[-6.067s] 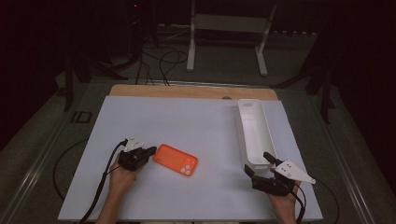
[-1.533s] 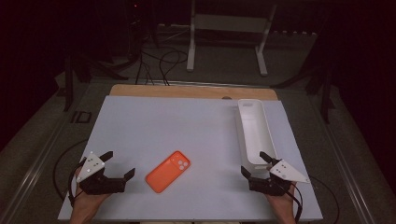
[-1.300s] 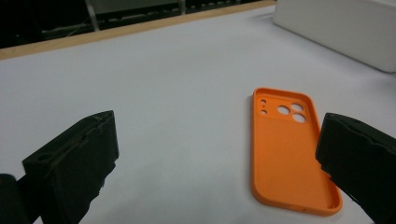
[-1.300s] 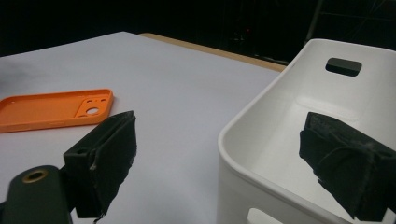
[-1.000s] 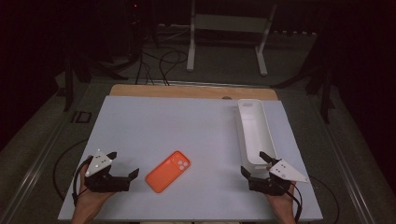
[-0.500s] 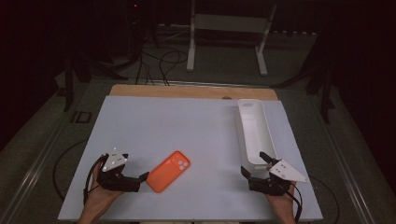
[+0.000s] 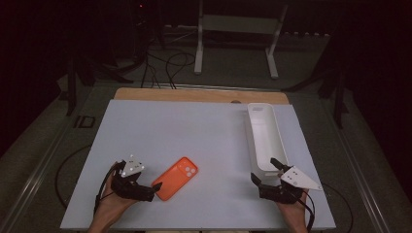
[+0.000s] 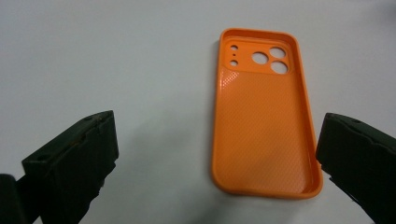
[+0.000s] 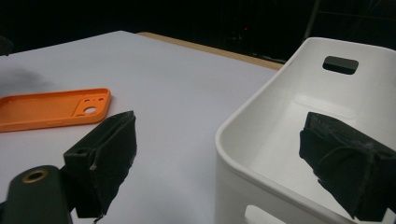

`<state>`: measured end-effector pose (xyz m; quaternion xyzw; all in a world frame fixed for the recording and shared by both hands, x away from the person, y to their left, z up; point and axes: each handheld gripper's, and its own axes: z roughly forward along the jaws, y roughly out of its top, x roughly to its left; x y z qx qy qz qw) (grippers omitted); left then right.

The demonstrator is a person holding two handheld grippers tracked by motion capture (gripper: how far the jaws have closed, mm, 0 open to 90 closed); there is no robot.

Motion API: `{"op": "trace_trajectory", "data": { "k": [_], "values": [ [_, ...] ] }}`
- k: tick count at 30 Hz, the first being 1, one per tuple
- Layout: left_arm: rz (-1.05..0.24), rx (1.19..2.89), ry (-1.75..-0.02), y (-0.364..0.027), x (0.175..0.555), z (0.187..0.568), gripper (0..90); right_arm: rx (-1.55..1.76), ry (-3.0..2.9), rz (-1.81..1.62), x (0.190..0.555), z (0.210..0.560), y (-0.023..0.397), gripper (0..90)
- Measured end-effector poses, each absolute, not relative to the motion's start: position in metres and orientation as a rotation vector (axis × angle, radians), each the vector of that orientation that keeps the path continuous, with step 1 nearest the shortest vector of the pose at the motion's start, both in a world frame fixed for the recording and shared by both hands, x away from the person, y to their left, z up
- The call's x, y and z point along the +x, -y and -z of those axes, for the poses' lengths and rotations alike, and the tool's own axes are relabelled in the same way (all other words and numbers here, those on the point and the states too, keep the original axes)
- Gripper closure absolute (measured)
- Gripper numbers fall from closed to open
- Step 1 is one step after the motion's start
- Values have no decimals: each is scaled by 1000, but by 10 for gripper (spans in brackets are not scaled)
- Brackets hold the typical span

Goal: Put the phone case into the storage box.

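L gripper [image 7: 149,191] closed in on orange phone case [image 7: 176,178], jaws apart, astride near end; grab imminent. R gripper [image 7: 268,173] stayed apart.

On the table [image 7: 204,131] there is one orange phone case [image 7: 176,177] with three round camera cut-outs, and one long white bin [image 7: 265,136]. Two hand-held grippers are present: one left gripper [image 7: 154,191] and one right gripper [image 7: 265,171]. Two hands hold them.
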<state>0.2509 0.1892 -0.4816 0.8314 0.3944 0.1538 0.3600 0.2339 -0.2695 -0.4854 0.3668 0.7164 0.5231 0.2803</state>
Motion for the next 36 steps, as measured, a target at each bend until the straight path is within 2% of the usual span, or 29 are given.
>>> {"op": "trace_trajectory", "data": {
  "k": [36],
  "values": [
    [-335,2276,-1030,-155,258,503,10,982,-1925,-1396,234,486,269,113]
  ]
}}
